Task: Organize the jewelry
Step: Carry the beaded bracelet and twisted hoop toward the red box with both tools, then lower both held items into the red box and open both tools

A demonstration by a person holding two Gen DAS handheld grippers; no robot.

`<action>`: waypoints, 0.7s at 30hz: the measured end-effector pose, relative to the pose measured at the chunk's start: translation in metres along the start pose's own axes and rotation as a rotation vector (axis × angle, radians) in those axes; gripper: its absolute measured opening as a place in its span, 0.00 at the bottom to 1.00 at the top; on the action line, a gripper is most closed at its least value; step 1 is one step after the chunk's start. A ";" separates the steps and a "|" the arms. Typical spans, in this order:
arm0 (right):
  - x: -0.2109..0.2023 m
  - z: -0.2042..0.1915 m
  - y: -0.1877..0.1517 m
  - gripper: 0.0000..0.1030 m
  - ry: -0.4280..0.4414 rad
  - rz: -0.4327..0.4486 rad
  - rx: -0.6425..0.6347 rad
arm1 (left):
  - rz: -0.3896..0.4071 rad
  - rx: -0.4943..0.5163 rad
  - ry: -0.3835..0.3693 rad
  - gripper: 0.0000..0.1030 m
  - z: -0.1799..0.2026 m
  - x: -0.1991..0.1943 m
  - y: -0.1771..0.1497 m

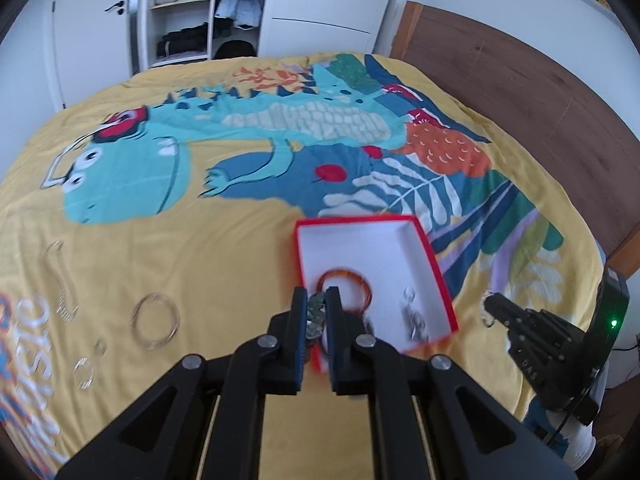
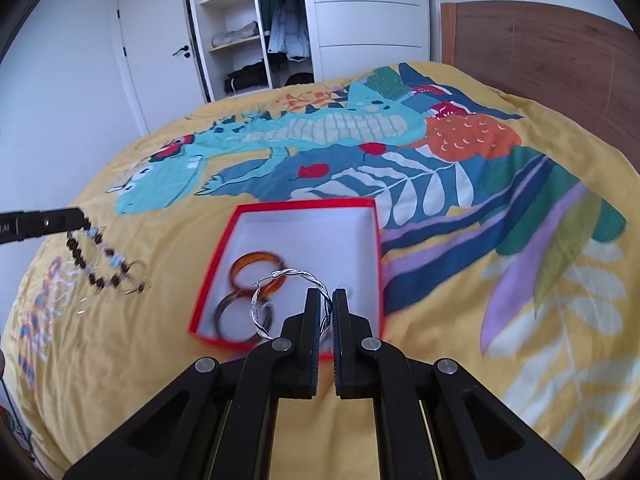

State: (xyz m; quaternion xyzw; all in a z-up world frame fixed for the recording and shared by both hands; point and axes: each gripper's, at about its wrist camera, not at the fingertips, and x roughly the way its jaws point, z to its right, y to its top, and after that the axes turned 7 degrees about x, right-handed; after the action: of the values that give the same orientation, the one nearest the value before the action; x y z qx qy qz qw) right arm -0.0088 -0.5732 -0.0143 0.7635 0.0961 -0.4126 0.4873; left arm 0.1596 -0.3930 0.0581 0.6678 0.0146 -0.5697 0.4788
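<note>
Fingers [image 2: 313, 316] of the right gripper [image 2: 327, 304] are pinched tight on a twisted silver hoop [image 2: 280, 300] over the red box [image 2: 304, 205] (two amber bangles [image 2: 256, 270] inside); left gripper [image 1: 318, 305] is clamped on a beaded bracelet [image 2: 102, 258], dangling above the yellow bedspread [image 2: 120, 360] beside the box.

Large blue-and-orange lettering printed on the yellow bedspread [image 1: 168, 248], at about 8 o'clock in both wrist views; reads roughly "MUSIC", cut off and blurred. Small white letters on the other tongs' black body [image 1: 532, 368], at 4 o'clock in the left view; illegible. Book spines at 1 o'clock, unreadable.
</note>
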 end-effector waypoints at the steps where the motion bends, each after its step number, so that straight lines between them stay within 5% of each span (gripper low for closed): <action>1: 0.011 0.002 0.009 0.05 -0.003 -0.002 -0.008 | 0.000 0.007 -0.003 0.08 0.003 0.011 0.009; 10: 0.081 0.004 0.058 0.05 0.011 -0.010 -0.056 | 0.012 0.109 0.010 0.08 0.031 0.087 0.053; 21: 0.139 -0.003 0.067 0.05 0.006 -0.072 -0.138 | -0.001 0.248 0.049 0.08 0.049 0.153 0.048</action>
State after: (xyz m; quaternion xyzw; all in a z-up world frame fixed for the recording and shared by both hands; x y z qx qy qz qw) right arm 0.1187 -0.6402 -0.0703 0.7254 0.1532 -0.4200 0.5234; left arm 0.2035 -0.5320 -0.0257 0.7356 -0.0438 -0.5509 0.3917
